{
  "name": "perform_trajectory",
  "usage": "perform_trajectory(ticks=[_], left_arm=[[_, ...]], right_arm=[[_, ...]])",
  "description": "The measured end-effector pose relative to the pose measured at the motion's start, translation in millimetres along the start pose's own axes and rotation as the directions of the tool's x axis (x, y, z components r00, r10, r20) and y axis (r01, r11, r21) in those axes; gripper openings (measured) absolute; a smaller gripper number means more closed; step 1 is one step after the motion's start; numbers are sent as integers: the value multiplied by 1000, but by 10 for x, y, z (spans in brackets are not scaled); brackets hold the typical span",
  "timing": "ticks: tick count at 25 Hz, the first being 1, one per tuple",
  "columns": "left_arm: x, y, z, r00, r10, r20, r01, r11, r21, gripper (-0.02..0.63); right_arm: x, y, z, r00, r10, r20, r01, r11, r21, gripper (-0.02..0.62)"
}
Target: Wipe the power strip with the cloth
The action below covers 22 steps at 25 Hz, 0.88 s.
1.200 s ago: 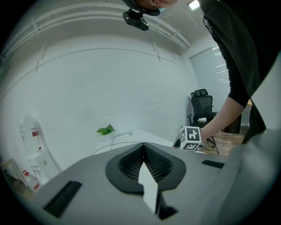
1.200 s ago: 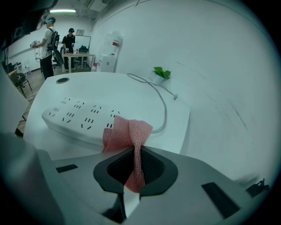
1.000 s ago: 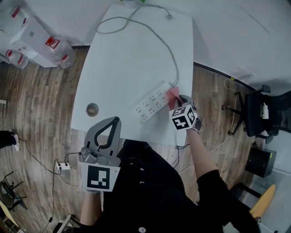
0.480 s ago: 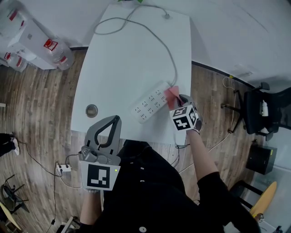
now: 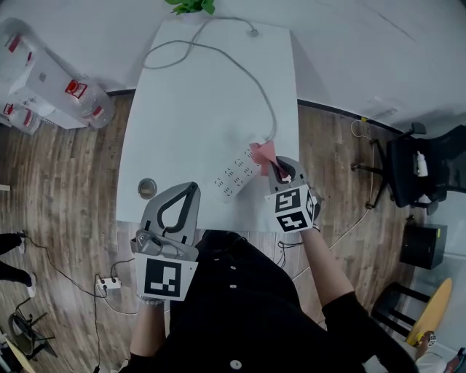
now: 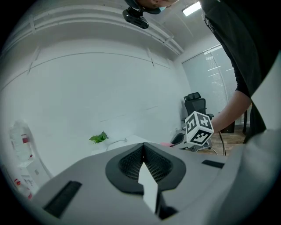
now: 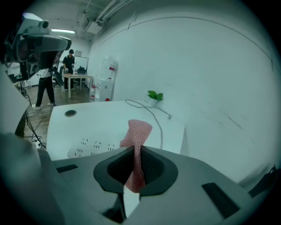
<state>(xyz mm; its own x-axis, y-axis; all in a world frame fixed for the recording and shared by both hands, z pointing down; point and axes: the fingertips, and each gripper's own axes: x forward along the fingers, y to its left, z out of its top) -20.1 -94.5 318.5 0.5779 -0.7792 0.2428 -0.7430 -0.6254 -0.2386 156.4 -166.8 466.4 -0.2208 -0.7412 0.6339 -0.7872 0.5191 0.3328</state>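
Head view: white worktop point(image 5: 196, 109) with the power strip point(image 5: 237, 175) lying diagonally near its near right corner. The cable point(image 5: 218, 51) runs from the strip's far end up to the worktop's far edge. The pink cloth point(image 5: 263, 151) sits at that cable end of the strip, in the tips of the right gripper point(image 5: 275, 165); cannot tell whether the cloth touches the strip. The left gripper point(image 5: 191, 189) is at the near edge, left of the strip and apart from it, close to a round grommet point(image 5: 147, 188). Plant point(image 5: 191, 6) at the far edge; water bottles point(image 5: 80, 102) on the floor to the left; office chair point(image 5: 422, 164) to the right. Left gripper view: jaws closed together with nothing between them, pointing over the worktop toward the wall; the right gripper's marker cube shows off to the right. Right gripper view: jaws clamped on the cloth, which stands up as a folded strip above the tips; the power strip lies below and to the left of it, sockets up, with the cable trailing off toward the plant.
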Motion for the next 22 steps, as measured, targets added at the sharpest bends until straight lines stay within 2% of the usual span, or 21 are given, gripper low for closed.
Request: perform_trajectory(ticks=[4, 12, 22], left_arm=[[71, 10, 97, 999, -18, 30, 18, 1000, 17, 14], [179, -20, 239, 997, -54, 59, 52, 998, 44, 14], [265, 43, 298, 993, -78, 85, 73, 996, 59, 14]], right_arm=[[-209, 65, 287, 996, 21, 87, -23, 999, 26, 51], [-669, 62, 711, 974, -1, 228, -15, 998, 67, 51], [-926, 42, 870, 961, -39, 275, 14, 995, 94, 50]])
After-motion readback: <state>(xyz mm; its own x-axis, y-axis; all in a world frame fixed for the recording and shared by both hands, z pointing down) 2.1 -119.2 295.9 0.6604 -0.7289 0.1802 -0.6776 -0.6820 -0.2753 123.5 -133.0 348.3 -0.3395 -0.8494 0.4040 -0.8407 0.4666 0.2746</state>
